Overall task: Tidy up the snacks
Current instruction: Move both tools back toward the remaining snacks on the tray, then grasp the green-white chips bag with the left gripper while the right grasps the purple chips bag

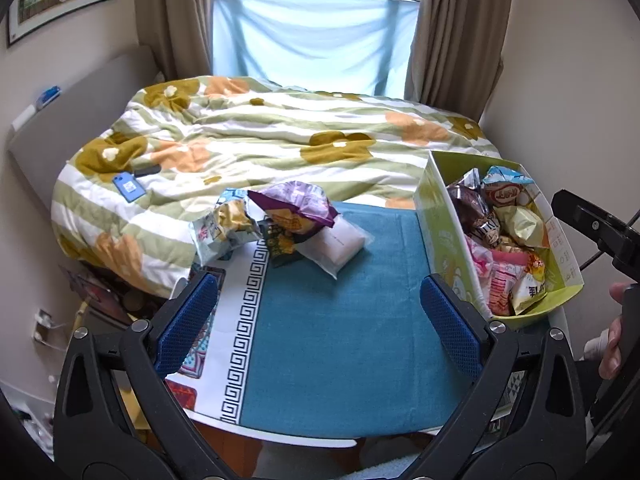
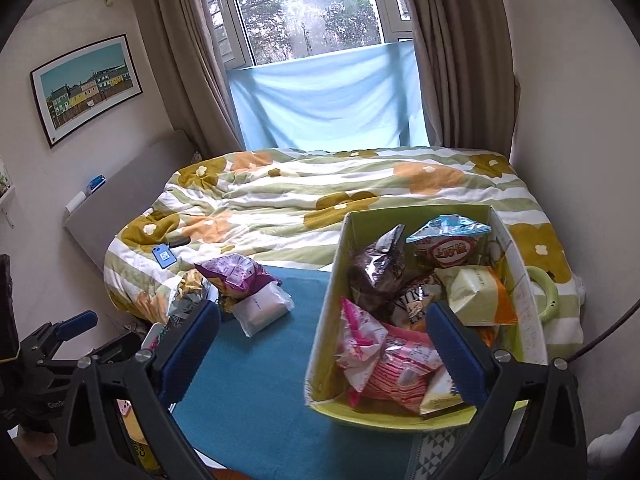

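A: What is sitting in the green box [image 2: 332, 312]?

B: It is standing at the right side of the teal cloth [image 1: 340, 340] and is holding a heap of snack packets. A blue-topped packet [image 2: 448, 242] with a red oval label in Chinese characters is leaning at the far end, beside a dark foil bag [image 2: 378, 268]. A pale green and orange pouch [image 2: 476, 300] is lying near the right wall, and pink-and-white striped packets [image 2: 396, 368] are filling the near end.

A: Can any writing be read?

B: Only partly. The red label is showing three Chinese characters; a dark wrapper beneath is showing letters like "VIRL", but it is too creased to be sure.

A: And outside the box?

B: A purple bag [image 1: 298, 204] is resting on a white packet [image 1: 340, 246] and a dark green one [image 1: 280, 244], with a crumpled blue and gold bag [image 1: 224, 224] just beside them, at the cloth's far left edge near the floral quilt [image 1: 260, 136].

A: The tools?

B: The left gripper [image 1: 316, 320] is hovering spread wide, gripping nothing. The right gripper [image 2: 324, 356] is likewise released, its right finger hanging over the box.
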Demonstrator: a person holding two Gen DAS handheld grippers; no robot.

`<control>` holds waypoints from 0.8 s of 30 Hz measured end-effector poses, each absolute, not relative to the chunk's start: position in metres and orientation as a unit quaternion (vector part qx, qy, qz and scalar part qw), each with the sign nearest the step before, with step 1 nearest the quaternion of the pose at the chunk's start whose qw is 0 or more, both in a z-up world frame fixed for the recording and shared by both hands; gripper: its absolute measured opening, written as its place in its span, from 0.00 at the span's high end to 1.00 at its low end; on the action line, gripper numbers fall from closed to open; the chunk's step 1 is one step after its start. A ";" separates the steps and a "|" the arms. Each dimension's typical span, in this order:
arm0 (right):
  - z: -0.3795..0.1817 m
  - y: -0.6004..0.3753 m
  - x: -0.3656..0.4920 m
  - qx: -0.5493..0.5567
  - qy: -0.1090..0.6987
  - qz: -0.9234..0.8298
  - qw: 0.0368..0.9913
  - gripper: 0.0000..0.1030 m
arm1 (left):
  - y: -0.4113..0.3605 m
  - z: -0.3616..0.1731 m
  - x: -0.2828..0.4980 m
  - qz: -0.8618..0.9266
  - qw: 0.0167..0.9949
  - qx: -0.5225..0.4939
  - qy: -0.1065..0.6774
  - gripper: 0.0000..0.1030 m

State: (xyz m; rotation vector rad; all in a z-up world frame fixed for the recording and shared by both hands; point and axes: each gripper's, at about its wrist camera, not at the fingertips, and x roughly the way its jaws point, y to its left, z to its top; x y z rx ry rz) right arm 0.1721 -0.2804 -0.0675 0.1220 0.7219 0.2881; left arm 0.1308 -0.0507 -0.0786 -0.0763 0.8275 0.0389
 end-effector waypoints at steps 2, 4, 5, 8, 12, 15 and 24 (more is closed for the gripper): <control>-0.066 -0.257 0.178 0.054 0.351 0.138 0.924 0.01 | -0.024 -0.082 0.138 0.016 0.913 -0.036 0.405 0.02; -0.064 -0.232 0.187 0.047 0.352 0.137 0.925 0.01 | 0.001 -0.086 0.148 0.008 0.912 -0.034 0.409 0.02; -0.064 -0.219 0.191 0.044 0.353 0.137 0.924 0.01 | 0.013 -0.089 0.154 0.002 0.911 -0.029 0.411 0.02; -0.070 -0.181 0.208 0.032 0.362 0.139 0.921 0.01 | 0.047 -0.102 0.173 -0.013 0.909 0.004 0.417 0.02; -0.088 -0.132 0.231 0.015 0.382 0.138 0.914 0.01 | 0.083 -0.123 0.203 -0.042 0.901 0.042 0.430 0.02; -0.107 -0.100 0.248 0.005 0.400 0.135 0.906 0.01 | 0.102 -0.140 0.223 -0.069 0.893 0.071 0.440 0.02; -0.179 -0.036 0.292 -0.114 0.432 0.155 0.881 0.01 | 0.101 -0.208 0.273 -0.182 0.846 0.214 0.453 0.02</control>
